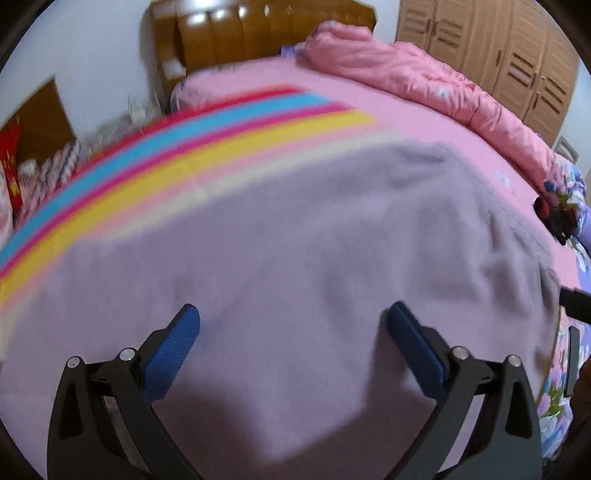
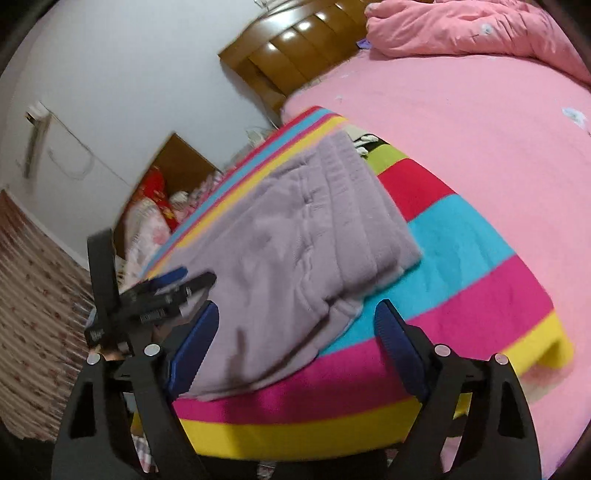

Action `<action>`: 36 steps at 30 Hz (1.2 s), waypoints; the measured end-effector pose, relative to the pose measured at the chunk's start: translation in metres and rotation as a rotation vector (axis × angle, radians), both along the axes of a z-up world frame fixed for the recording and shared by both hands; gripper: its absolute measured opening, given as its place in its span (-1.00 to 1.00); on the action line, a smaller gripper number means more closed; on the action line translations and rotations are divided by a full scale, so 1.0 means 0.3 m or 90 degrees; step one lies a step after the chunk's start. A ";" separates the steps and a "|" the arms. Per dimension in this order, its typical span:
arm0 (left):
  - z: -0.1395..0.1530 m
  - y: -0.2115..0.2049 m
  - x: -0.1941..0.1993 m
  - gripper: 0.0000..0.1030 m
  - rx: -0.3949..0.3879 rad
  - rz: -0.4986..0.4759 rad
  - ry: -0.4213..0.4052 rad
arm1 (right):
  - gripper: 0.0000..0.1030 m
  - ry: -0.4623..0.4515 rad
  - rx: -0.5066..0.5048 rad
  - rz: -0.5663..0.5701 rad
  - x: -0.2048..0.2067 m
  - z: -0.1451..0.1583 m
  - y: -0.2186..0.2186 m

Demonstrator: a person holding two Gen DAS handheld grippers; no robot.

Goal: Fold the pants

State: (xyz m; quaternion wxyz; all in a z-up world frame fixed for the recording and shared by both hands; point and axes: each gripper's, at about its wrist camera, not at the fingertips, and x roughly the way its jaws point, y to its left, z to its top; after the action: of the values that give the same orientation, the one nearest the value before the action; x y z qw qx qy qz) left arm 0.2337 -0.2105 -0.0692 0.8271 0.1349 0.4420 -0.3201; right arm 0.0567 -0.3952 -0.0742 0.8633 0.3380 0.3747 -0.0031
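**A:** Where are the pants (image 2: 295,236) right now?

**B:** Lying on the striped blanket (image 2: 461,236) at the near side of the bed (image 2: 480,122). From the right wrist they look already folded into a thick, roughly rectangular stack, with the near end hanging a little toward the blanket's edge.

**A:** How do you reckon they'll handle?

**B:** Soft, fleecy lilac cloth, light and limp. It should bend wherever it's lifted, and the layers could slide apart. I'd take hold at a corner or along the near edge, pinching through all the layers at once, one gripper at each end so the fold stays square.

**A:** And the fingers?

**B:** The right gripper (image 2: 295,325) has its fingers spread wide, hovering at the near end of the pants. Cloth shows between the blue pads, but they don't press on it. The left gripper (image 1: 291,332) is spread wide too, low over the fabric and pinching nothing.

**A:** What does each view add?

**B:** The right wrist shows the whole outline of the stack, the ridged layers at its far end and the blanket's front edge. It also catches the left gripper at the left side of the pants. The left wrist is too close for that: it's nearly filled with blurred lilac cloth. But it shows the pink quilt (image 1: 424,81), the headboard (image 1: 251,29) and the wardrobe (image 1: 498,48) beyond.
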 end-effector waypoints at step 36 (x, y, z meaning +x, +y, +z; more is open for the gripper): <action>-0.005 0.019 0.001 0.97 -0.001 0.017 0.006 | -0.30 -0.014 0.104 -0.037 0.052 -0.054 0.080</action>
State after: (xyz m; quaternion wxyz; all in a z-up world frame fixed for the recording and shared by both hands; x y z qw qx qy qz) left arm 0.2340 -0.2048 -0.0708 0.8293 0.1268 0.4472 -0.3103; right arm 0.0724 -0.3712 -0.0905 0.8364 0.4182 0.3543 0.0064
